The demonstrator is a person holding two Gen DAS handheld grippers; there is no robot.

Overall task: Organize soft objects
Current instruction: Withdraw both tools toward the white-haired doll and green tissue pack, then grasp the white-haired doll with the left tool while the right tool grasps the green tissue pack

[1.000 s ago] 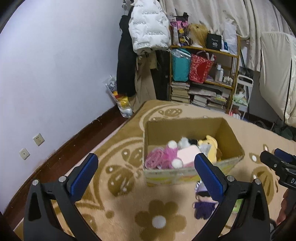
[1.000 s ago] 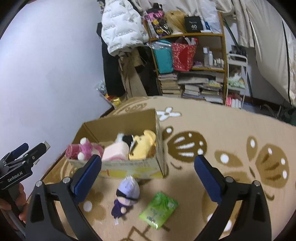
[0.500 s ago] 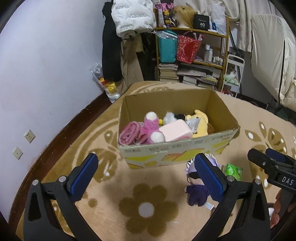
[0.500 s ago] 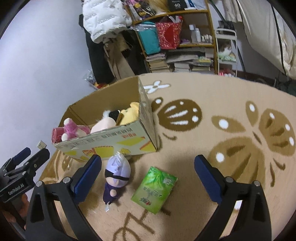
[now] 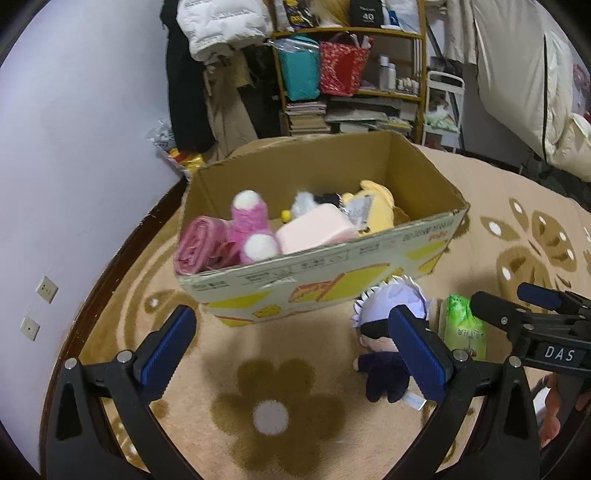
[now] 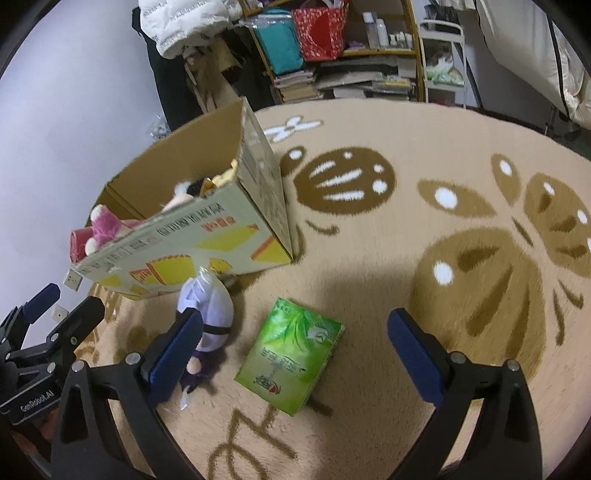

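A cardboard box (image 5: 332, 266) (image 6: 192, 240) stands on the rug, holding pink, yellow and white plush toys (image 5: 255, 229). In front of it lies a small doll with pale lilac hair and a dark purple body (image 5: 388, 339) (image 6: 208, 314). A green soft tissue pack (image 6: 291, 350) (image 5: 463, 328) lies just right of the doll. My left gripper (image 5: 291, 354) is open above the rug before the box, its right finger overlapping the doll. My right gripper (image 6: 295, 354) is open, straddling the tissue pack from above, with nothing held.
A beige rug with brown flower patterns (image 6: 443, 221) covers the floor. A shelf (image 5: 351, 74) crammed with bags and books stands behind the box, beside hanging coats (image 5: 221, 22). A white wall (image 5: 74, 147) runs along the left. A hand (image 5: 554, 417) holds the right tool.
Both grippers have moved down and closer to the box, the doll and the tissue pack. The right gripper now frames the tissue pack. Both stay open.
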